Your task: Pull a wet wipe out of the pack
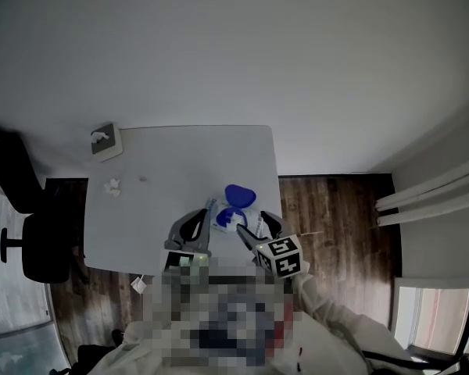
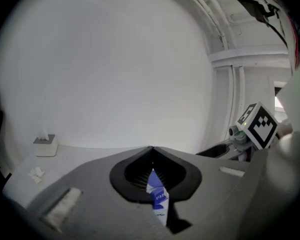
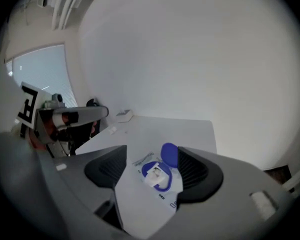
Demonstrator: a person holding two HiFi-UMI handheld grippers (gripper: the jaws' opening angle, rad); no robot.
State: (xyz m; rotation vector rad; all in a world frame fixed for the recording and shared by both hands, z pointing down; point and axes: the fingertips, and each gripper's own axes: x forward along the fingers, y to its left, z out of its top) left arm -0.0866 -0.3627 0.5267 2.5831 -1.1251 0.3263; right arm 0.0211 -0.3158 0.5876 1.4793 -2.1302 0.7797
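On the white desk (image 1: 180, 162) the wet wipe pack (image 1: 233, 213) lies toward 5 o'clock of the desk's middle in the head view, with its blue lid (image 1: 239, 195) flipped open at the pack's 12 o'clock. The left gripper (image 1: 205, 219) is at the pack's 9 o'clock, its jaws closed on the pack's edge (blue-and-white film pinched between them). The right gripper (image 3: 151, 169) is at 4 o'clock, its jaws standing apart over the pack and gripping nothing. A white wipe (image 3: 154, 174) pokes from the opening. A tissue box (image 1: 105, 141) sits at the 10 o'clock corner.
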